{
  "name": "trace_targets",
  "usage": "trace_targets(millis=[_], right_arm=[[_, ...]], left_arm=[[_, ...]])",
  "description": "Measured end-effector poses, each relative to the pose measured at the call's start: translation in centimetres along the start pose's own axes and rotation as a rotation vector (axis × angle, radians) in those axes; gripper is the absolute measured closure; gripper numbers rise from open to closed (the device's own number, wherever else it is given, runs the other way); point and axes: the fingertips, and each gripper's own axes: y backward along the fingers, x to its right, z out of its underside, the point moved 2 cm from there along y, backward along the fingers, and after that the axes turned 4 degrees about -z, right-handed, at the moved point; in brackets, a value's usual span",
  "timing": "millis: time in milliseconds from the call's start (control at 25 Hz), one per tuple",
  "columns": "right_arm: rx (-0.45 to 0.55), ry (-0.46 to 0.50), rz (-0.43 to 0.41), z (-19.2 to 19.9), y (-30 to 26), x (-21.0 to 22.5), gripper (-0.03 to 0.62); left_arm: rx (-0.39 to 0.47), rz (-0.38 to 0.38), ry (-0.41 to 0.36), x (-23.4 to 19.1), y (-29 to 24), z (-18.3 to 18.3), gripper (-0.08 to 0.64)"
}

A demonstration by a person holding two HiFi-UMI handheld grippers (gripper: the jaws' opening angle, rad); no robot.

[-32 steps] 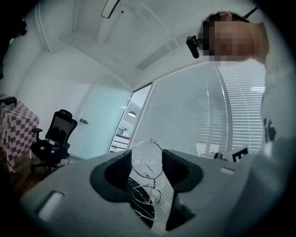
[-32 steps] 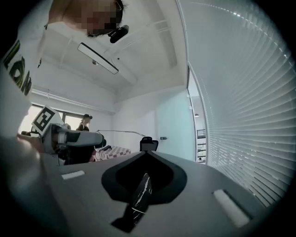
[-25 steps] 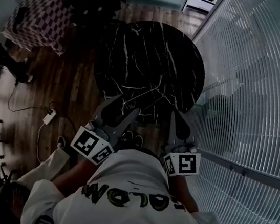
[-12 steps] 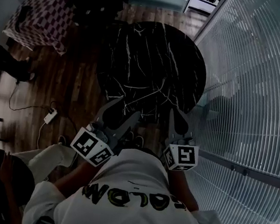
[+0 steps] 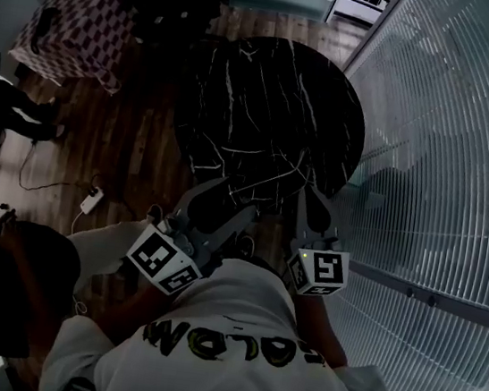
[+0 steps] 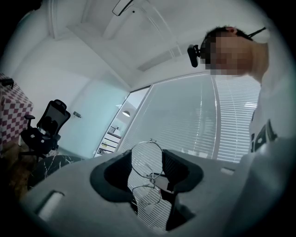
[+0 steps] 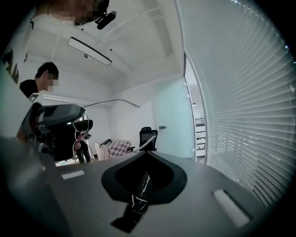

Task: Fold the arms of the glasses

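Note:
A pair of thin wire-rimmed glasses (image 6: 147, 172) stands on end between the jaws of my left gripper (image 6: 148, 178), one lens above the other, held up in the air in front of the window blinds. The left gripper is shut on them. In the right gripper view the left gripper (image 7: 55, 119) is at the left with the wire rims (image 7: 77, 141) hanging below it, and one thin arm (image 7: 113, 101) sticks out to the right, unfolded. My right gripper (image 7: 143, 178) is shut with nothing in it. In the head view both grippers (image 5: 223, 203) (image 5: 308, 206) are over the table's near edge.
A round black marble table (image 5: 275, 104) lies ahead of me. Window blinds (image 5: 446, 173) run along the right. A checked-cloth table (image 5: 74, 26) and a black office chair (image 6: 46, 127) stand at the far left. A bystander (image 5: 6, 283) is at the lower left, by cables (image 5: 90, 200) on the wooden floor.
The left gripper has shifted a little up and to the right. The right gripper has sunk slightly. A bystander has come into the lower left of the head view.

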Motion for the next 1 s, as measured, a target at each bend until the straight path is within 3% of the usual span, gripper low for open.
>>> trace_targets(millis=[520,1000], right_arm=[[0.089,-0.024,-0.097,-1.9,-0.7,-3.3,0.591],[0.072,0.021,-0.168,-1.9,-1.2,-5.3,0.591]], left_arm=[[-0.042,0.034,-0.007,-0.2,0.2,0.6,0.353],[-0.055,0.048,-0.004,-0.5,-0.1,1.2,0.353]])
